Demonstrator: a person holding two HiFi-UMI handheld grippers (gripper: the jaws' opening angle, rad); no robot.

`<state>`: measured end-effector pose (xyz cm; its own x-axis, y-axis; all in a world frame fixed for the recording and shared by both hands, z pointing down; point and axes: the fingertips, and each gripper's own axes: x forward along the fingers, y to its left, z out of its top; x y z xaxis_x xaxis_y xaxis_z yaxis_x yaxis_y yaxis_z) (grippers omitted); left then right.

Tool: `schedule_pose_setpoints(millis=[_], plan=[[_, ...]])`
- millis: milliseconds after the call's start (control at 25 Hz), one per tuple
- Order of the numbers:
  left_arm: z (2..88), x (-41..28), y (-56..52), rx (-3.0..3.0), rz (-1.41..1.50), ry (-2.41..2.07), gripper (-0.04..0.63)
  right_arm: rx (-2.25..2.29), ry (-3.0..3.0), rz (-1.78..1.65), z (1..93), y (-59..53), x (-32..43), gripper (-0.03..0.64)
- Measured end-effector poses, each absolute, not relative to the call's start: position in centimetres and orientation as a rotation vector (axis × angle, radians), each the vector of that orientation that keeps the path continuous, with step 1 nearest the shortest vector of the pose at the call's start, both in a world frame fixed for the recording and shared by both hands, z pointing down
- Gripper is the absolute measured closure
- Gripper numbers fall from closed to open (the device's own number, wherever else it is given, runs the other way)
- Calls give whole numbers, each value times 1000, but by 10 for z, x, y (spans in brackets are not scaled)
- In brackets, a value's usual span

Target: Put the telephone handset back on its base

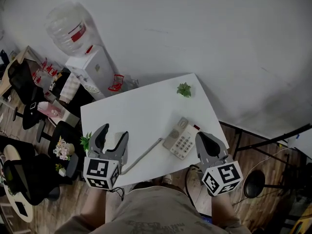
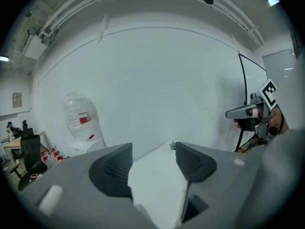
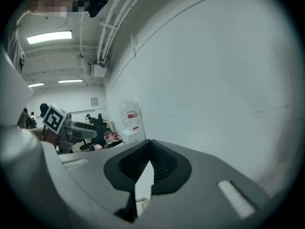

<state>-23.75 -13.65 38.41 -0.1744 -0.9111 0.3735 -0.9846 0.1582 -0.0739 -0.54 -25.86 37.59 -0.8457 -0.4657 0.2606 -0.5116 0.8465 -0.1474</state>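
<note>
Telephone near the 5 o'clock edge of the table; bare tabletop toward 11 o'clock. Left gripper gapes wide, empty; right gripper pinched together, empty.

Head view dim, corners vignetted; white table brightest. Gripper views fisheye, black rims, wall bowed. Glare from ceiling strip light in right gripper view. Close to lens, left gripper soft-edged.

The head view looks steeply down from just above the left gripper and right gripper. Each gripper view peers close along its own jaws — both share the water bottle beyond.
</note>
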Motion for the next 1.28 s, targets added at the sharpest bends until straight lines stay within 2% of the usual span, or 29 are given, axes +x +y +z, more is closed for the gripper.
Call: schedule_pose_setpoints(millis=[120, 440, 1120, 1280], plan=[[396, -249, -130, 1805, 450, -2184, 285, 716, -2798, 318, 382, -256, -18, 589], [447, -270, -107, 1669, 538, -2082, 265, 617, -2780, 321, 392, -244, -52, 589], [594, -307, -78, 1474, 684, -1904, 264, 489, -2634, 368, 458, -214, -85, 589], [623, -308, -74, 1432, 615, -1840, 264, 482, -2584, 379, 479, -210, -90, 589]])
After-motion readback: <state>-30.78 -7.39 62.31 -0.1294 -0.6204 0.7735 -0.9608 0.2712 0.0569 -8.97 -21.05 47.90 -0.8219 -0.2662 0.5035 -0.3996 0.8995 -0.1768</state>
